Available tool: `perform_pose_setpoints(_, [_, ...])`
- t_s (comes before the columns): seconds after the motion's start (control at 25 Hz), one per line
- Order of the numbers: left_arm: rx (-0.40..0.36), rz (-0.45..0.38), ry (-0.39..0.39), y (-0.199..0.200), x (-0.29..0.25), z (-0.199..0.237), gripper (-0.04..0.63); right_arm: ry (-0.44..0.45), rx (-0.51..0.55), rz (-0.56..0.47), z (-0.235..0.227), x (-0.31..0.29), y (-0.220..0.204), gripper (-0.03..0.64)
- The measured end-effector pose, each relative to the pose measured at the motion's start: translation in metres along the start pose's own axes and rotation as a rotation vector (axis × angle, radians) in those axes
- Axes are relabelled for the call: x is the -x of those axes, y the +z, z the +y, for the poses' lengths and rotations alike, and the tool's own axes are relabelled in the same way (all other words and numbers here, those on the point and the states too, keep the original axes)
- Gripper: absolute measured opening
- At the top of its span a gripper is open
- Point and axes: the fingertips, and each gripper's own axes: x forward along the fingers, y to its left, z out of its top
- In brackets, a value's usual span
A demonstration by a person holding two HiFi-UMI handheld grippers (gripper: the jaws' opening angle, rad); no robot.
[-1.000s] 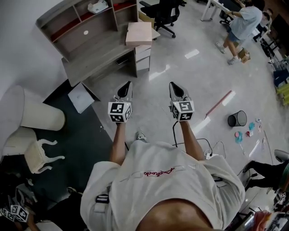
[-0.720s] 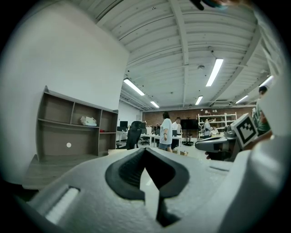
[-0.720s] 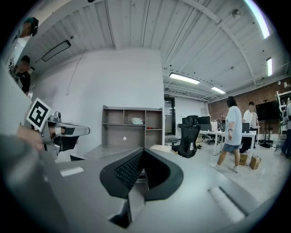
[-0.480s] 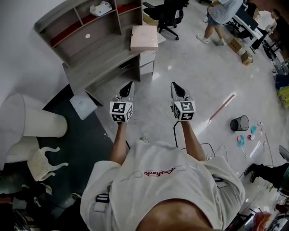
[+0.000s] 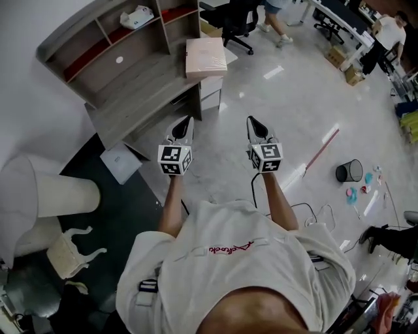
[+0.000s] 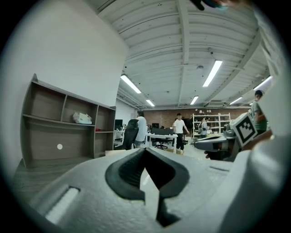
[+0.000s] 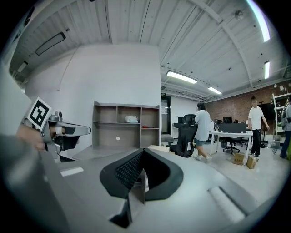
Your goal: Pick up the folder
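The folder (image 5: 206, 57), a flat pale pink slab, lies on the right end of the grey desk (image 5: 140, 88), well ahead of both grippers. My left gripper (image 5: 185, 122) and right gripper (image 5: 253, 121) are held side by side at chest height over the shiny floor, both pointing toward the desk. Both are shut with nothing in them. In the left gripper view the jaws (image 6: 144, 150) meet at their tips, and the right gripper (image 6: 218, 143) shows beside them. In the right gripper view the jaws (image 7: 143, 150) are closed too. The folder's pale edge (image 7: 157, 148) shows just beyond them.
A shelf unit (image 5: 111, 39) stands on the desk. A black office chair (image 5: 235, 16) is behind it. A white board (image 5: 121, 163) leans at the dark carpet's edge. A white drum (image 5: 46, 189), a black bin (image 5: 349, 171), a red stick (image 5: 320, 151) and cables (image 5: 307, 212) lie around. People stand far off.
The desk and folder have drawn closer and lower in the head view as I walk toward them. Both grippers stay shut in the same pose. A person at the back has walked off left.
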Motion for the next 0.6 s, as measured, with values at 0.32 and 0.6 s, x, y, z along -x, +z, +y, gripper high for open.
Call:
perform_pose_setpoints(0.32, [0.016, 0.02, -0.025, -0.011, -0.011, 0.004, 0.0, -0.026, -0.008, 0.021, -0.005, -0.002, -0.01, 0.005])
perform_pose_setpoints(0.6, [0.011, 0.028, -0.027, -0.014, -0.013, 0.002, 0.0, -0.015, -0.022, 0.017, -0.003, -0.006, -0.013, 0.005])
